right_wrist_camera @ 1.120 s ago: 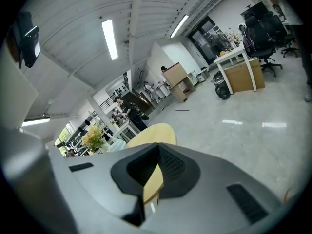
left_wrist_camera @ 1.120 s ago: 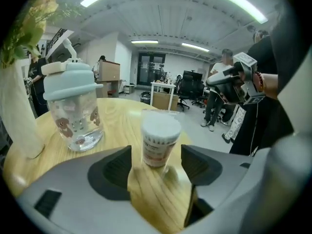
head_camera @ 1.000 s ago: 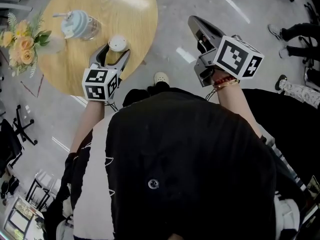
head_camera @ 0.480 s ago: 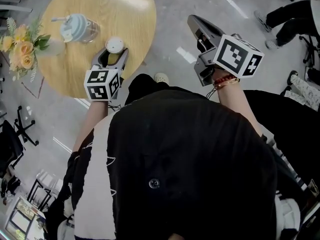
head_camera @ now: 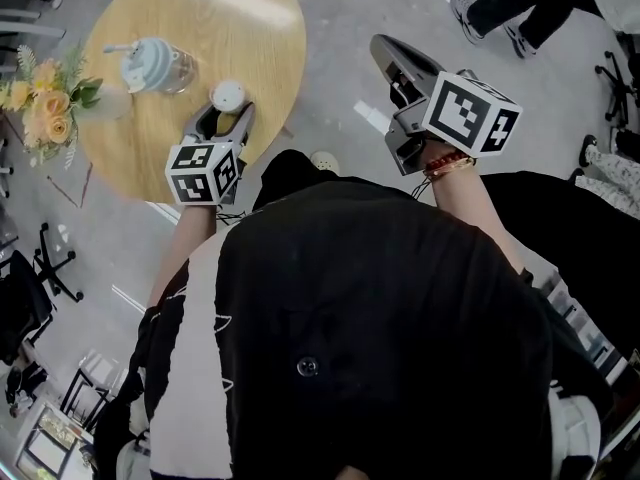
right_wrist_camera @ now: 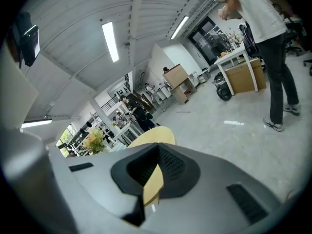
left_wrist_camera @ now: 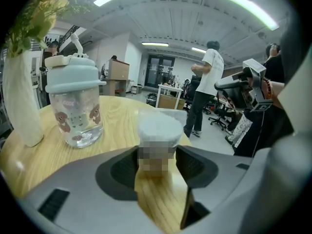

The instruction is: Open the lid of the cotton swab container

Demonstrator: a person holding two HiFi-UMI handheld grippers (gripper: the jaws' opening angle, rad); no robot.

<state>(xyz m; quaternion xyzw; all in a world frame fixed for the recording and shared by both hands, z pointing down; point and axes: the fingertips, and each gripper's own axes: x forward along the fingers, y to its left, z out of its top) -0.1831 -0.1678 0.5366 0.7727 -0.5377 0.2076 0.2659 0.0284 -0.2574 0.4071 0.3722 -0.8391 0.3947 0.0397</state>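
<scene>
The cotton swab container (head_camera: 228,95) is a small round tub with a white lid (left_wrist_camera: 159,128), standing upright near the edge of the round wooden table (head_camera: 230,28). My left gripper (head_camera: 228,116) reaches over the table edge and its jaws are closing around the tub below the lid, pads against its sides (left_wrist_camera: 156,162). My right gripper (head_camera: 385,48) hangs over the grey floor to the right of the table, shut and empty (right_wrist_camera: 156,160). The lid sits on the tub.
A clear bottle with a pale blue straw lid (head_camera: 150,63) (left_wrist_camera: 74,106) stands behind the tub. A vase of yellow flowers (head_camera: 45,93) sits at the table's left edge. A person (head_camera: 520,3) walks past at the far right. An office chair (head_camera: 45,258) stands at the left.
My left gripper's jaws have narrowed from wide open onto the tub. A person's legs have moved across the top right. The right gripper has barely moved.
</scene>
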